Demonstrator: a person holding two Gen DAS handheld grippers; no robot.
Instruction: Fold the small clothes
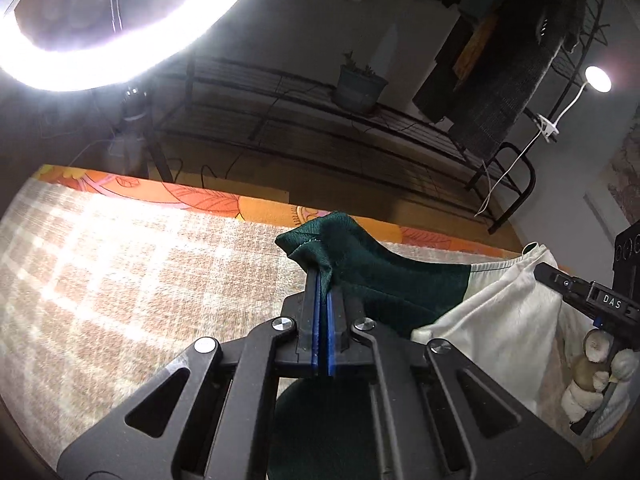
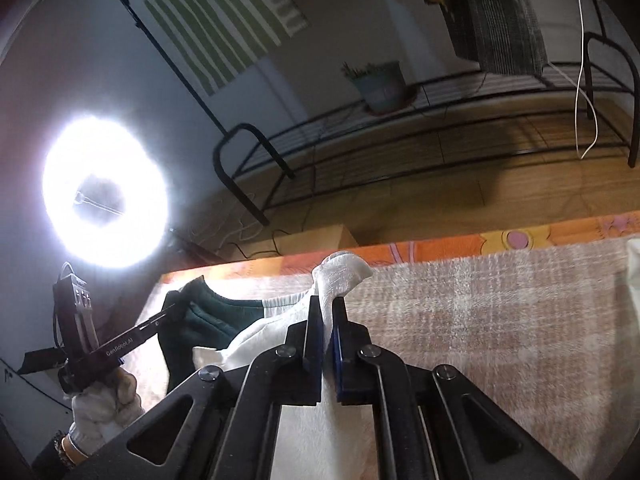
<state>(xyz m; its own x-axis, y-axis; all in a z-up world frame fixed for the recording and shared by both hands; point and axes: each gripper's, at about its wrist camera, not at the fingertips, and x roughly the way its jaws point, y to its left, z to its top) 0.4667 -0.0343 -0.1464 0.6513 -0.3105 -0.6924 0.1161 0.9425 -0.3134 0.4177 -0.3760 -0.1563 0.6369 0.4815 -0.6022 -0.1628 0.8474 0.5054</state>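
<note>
I see a big table (image 1: 120, 280) with a soft checked cloth (image 2: 500, 300) spread on it. An orange flowery sheet (image 1: 208, 196) peeks out along the far edge. Past the table is a wood floor with a long black wire rack (image 2: 400, 136). A plant pot (image 1: 360, 88) sits on the rack. Dark clothes hang at one end of the rack. A very bright ring light (image 2: 105, 190) shines on the left side.

The garment (image 1: 492, 320) I am folding lies on the checked cloth, between my two grippers. It is part dark green and part white. The green part is on the left and the white part is on the right.

My left gripper (image 1: 323, 280) is pinched tight on a green corner of the garment. The corner sticks up above the blue pads (image 1: 330, 320).

My right gripper (image 2: 327, 312) is pinched tight on a white corner. That bit of cloth bunches up over the tips.

From the right camera I see a hand in a white glove (image 2: 106, 404) holding the left gripper. From the left camera I see a gloved hand (image 1: 596, 376) on the right gripper, too.
</note>
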